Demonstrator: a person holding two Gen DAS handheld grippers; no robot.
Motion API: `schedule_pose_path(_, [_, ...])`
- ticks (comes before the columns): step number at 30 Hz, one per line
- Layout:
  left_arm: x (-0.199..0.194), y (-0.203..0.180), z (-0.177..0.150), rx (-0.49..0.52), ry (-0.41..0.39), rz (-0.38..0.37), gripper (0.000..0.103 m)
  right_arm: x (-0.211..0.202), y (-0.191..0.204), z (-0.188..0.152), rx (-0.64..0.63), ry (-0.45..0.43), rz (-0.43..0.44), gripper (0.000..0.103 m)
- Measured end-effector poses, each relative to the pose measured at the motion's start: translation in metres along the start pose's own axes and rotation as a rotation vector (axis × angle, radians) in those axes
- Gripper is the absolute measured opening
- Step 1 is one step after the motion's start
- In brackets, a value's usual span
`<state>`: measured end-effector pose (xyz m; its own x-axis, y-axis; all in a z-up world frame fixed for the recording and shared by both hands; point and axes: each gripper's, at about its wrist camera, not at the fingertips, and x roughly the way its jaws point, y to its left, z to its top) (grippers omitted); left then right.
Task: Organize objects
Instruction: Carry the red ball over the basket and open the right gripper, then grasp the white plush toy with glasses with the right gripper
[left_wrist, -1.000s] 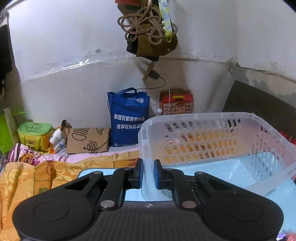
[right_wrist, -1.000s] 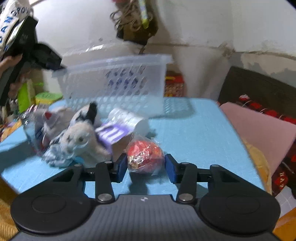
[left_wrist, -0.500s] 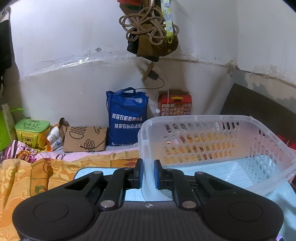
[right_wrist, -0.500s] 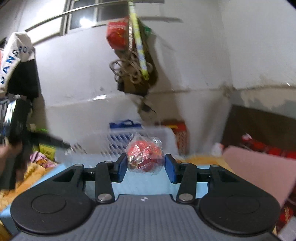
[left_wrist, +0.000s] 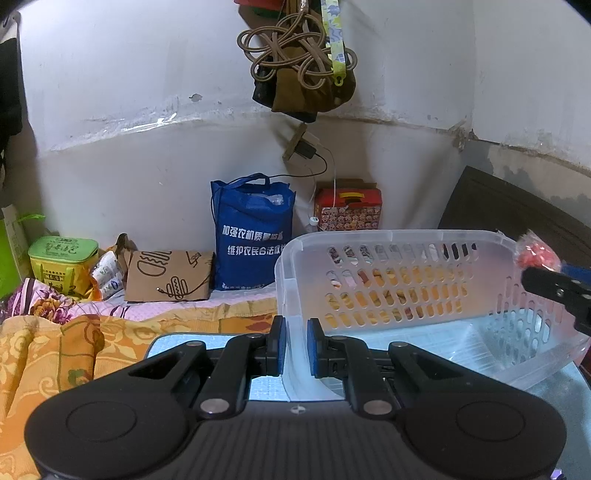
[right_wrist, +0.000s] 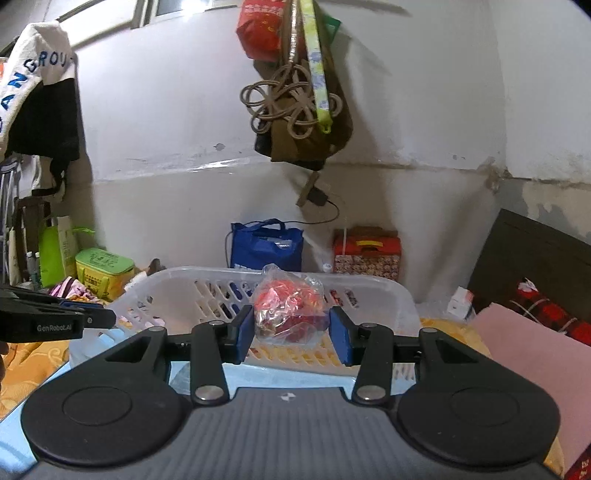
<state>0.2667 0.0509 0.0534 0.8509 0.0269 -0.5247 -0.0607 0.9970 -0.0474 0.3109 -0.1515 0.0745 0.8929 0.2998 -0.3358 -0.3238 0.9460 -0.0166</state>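
Observation:
A clear plastic basket (left_wrist: 406, 273) with slotted walls stands on the blue table (left_wrist: 184, 341). My left gripper (left_wrist: 295, 345) is shut on its near left rim. My right gripper (right_wrist: 291, 330) is shut on a red snack in a clear plastic bag (right_wrist: 290, 308) and holds it just above the basket's near rim (right_wrist: 280, 275). In the left wrist view the bagged snack (left_wrist: 535, 253) and the right gripper's fingers (left_wrist: 554, 290) show at the basket's right rim. The left gripper (right_wrist: 92, 317) shows at the left of the right wrist view.
A blue tote bag (left_wrist: 253, 240), a red patterned box (left_wrist: 349, 214), a brown paper bag (left_wrist: 168, 275) and a green tin (left_wrist: 62, 258) stand by the far wall. An orange blanket (left_wrist: 55, 350) lies left. A pink cushion (right_wrist: 528, 350) lies right. Rope and bags (left_wrist: 299, 62) hang overhead.
My right gripper lifted the bagged red snack off the table, away from the plush toys, and carried it to the basket. My left gripper stayed shut on the basket rim.

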Motion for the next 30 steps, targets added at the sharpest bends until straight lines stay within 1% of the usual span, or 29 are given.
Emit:
schedule_pose_path(1, [0.000,-0.001,0.000,0.000,0.000,0.000,0.015,-0.002,-0.001,0.001,0.001,-0.014,0.001,0.065])
schedule_pose_path(2, [0.000,0.000,0.000,0.000,0.001,0.000,0.015,-0.001,-0.002,0.001,0.005,-0.020,0.001,0.078])
schedule_pose_path(3, [0.000,-0.001,0.000,0.000,0.001,0.000,0.015,-0.002,-0.003,0.001,0.011,-0.037,-0.001,0.095])
schedule_pose_path(4, [0.000,-0.001,0.000,-0.001,0.002,-0.001,0.015,-0.005,-0.002,0.001,0.019,-0.073,-0.015,0.097])
schedule_pose_path(5, [0.000,-0.001,0.000,0.000,0.002,-0.002,0.015,-0.006,-0.002,0.002,0.022,-0.095,-0.025,0.097])
schedule_pose_path(7, [0.000,-0.001,0.001,-0.001,0.003,-0.004,0.015,-0.009,-0.004,0.004,0.017,-0.088,-0.007,0.097])
schedule_pose_path(9, [0.000,-0.001,0.000,0.003,0.002,0.000,0.015,-0.015,-0.005,0.002,0.028,-0.106,-0.016,0.097])
schedule_pose_path(18, [0.000,-0.004,0.000,0.009,0.001,0.008,0.016,-0.018,-0.001,-0.005,0.002,-0.074,0.012,0.097])
schedule_pose_path(20, [0.000,-0.004,0.000,0.009,0.001,0.008,0.016,-0.022,0.001,-0.007,-0.007,-0.077,0.012,0.097])
schedule_pose_path(27, [0.000,-0.004,0.001,0.009,0.001,0.006,0.016,-0.046,-0.006,-0.015,0.011,-0.096,0.039,0.099])
schedule_pose_path(30, [0.000,-0.003,0.001,0.006,0.001,0.000,0.016,-0.066,-0.010,-0.027,0.004,-0.112,0.044,0.102])
